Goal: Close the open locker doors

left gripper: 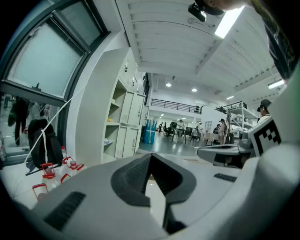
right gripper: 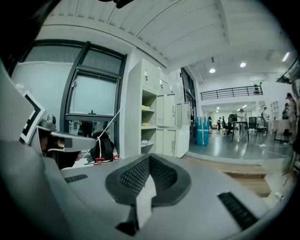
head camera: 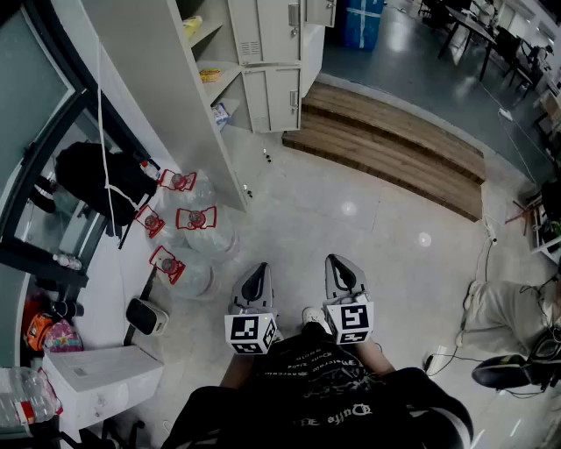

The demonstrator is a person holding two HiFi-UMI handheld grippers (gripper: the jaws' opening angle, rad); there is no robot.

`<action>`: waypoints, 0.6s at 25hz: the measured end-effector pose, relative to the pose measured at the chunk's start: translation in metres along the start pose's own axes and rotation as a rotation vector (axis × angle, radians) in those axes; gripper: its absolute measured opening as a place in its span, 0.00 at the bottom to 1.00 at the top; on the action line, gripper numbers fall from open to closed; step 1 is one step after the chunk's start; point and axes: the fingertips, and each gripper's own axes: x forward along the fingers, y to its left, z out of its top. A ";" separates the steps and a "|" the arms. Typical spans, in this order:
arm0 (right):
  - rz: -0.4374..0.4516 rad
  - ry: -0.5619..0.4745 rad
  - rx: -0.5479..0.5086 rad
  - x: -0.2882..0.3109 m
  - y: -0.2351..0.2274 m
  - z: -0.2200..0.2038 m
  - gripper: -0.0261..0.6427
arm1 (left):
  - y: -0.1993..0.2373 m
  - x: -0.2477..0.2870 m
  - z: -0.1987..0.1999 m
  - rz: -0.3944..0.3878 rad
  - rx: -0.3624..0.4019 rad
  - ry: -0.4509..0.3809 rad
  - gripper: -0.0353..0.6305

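The white locker unit (head camera: 272,88) stands at the top of the head view, well ahead of me. Its left column shows open shelf compartments (head camera: 210,74) with small items inside; the doors beside them (head camera: 282,98) look closed. A door at the very top (head camera: 320,10) seems to stand ajar. The same lockers (left gripper: 123,126) (right gripper: 157,124) appear far off in both gripper views. My left gripper (head camera: 257,272) (left gripper: 151,155) and right gripper (head camera: 342,263) (right gripper: 150,157) hang side by side low in front of me. Both are shut with nothing between their jaws.
Several large water bottles with red handles (head camera: 188,219) sit on the floor by the locker's side. A black bag (head camera: 96,180) and a white cord (head camera: 103,131) are at the left, with a white box (head camera: 101,377) at lower left. A wooden step platform (head camera: 394,145) runs right of the lockers.
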 end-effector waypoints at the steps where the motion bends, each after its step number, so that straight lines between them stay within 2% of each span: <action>1: 0.003 0.000 -0.002 0.000 0.000 0.001 0.04 | -0.001 0.001 0.001 0.000 0.003 -0.001 0.06; 8: 0.022 -0.005 -0.012 0.007 -0.007 0.001 0.04 | -0.004 0.009 0.004 0.018 0.006 -0.011 0.06; 15: 0.077 -0.026 0.038 0.017 -0.032 0.003 0.05 | -0.017 0.032 0.008 0.041 0.007 -0.016 0.06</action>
